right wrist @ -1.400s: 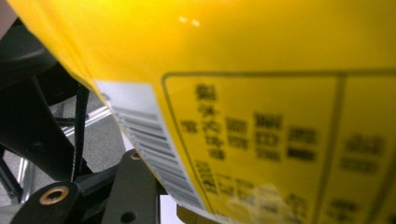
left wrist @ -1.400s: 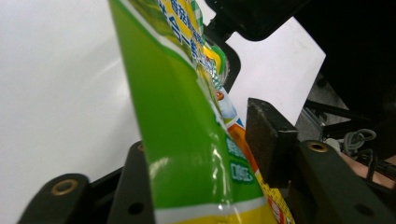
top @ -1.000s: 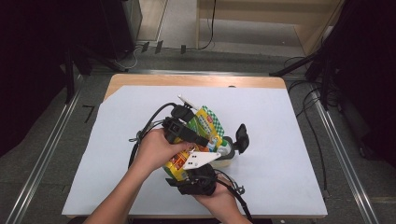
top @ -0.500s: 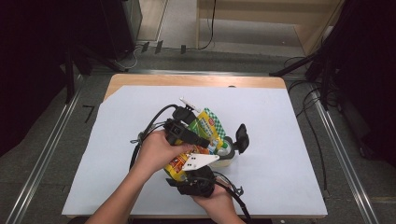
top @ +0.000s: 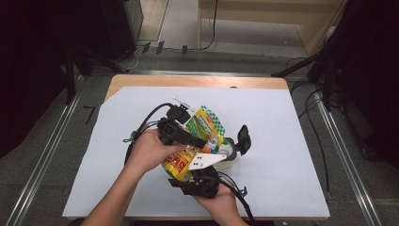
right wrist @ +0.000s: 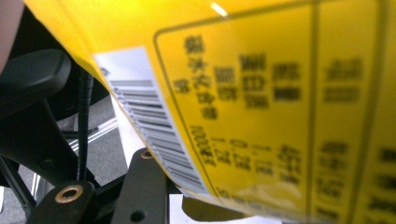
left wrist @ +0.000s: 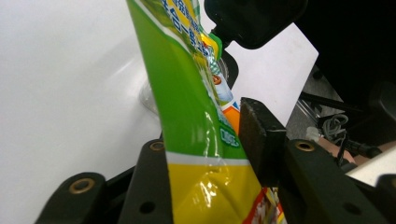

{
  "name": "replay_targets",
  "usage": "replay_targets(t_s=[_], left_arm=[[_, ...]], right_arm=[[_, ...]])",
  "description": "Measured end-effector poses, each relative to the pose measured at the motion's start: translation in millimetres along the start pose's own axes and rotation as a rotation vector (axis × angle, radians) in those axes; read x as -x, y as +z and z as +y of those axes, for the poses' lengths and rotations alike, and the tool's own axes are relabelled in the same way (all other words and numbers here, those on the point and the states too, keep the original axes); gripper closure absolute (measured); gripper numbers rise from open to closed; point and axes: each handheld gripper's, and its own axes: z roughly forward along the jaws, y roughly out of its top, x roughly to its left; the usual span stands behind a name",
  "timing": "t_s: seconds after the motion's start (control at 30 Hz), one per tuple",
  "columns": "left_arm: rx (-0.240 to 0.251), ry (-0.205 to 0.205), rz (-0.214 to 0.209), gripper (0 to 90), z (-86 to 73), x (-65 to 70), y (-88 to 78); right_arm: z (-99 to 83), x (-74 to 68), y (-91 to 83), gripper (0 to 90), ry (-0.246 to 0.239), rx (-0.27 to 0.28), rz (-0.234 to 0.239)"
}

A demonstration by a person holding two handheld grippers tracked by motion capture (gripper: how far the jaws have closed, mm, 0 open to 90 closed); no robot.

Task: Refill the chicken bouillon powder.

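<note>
A green and yellow snack bag (top: 207,125) hangs over the white sheet, held between both hands. My left gripper (top: 197,141) reaches in from the left and is shut on it. In the left gripper view the bag (left wrist: 187,116) runs up between the jaws, and the right pad (left wrist: 257,135) presses its edge. My right gripper (top: 190,164), under its grey plate, comes up from below at the bag's yellow lower end. Its jaws have just been closing with the bag between them. In the right gripper view the bag's printed back (right wrist: 280,93) covers the pads.
A clear round container (top: 230,153) and a black upright piece (top: 243,136) stand just right of the bag. From the left gripper view they are the clear container (left wrist: 149,95) and the black piece (left wrist: 254,18). A white sheet (top: 291,141) covers the wooden table (top: 188,81). Cables trail to the left.
</note>
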Motion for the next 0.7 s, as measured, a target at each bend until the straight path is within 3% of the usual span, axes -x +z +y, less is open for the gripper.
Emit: replay_targets(t_s=[0.2,0.53,0.7], left_arm=[[-0.019,0.027,0.048,77.1,1.2,6.2,5.9],[-0.005,-0.022,0.06,81.4,6.8,8.6,10.1],[-0.001,-0.025,0.085,82.4,7.5,7.9,9.2]], right_arm=[[1.5,-4.0,2.7,65.3,-0.021,-0.026,-0.001],[6.1,-10.2,4.5,63.0,-0.063,-0.046,-0.033],[8.2,-11.4,7.7,59.5,-0.097,-0.078,-0.092]])
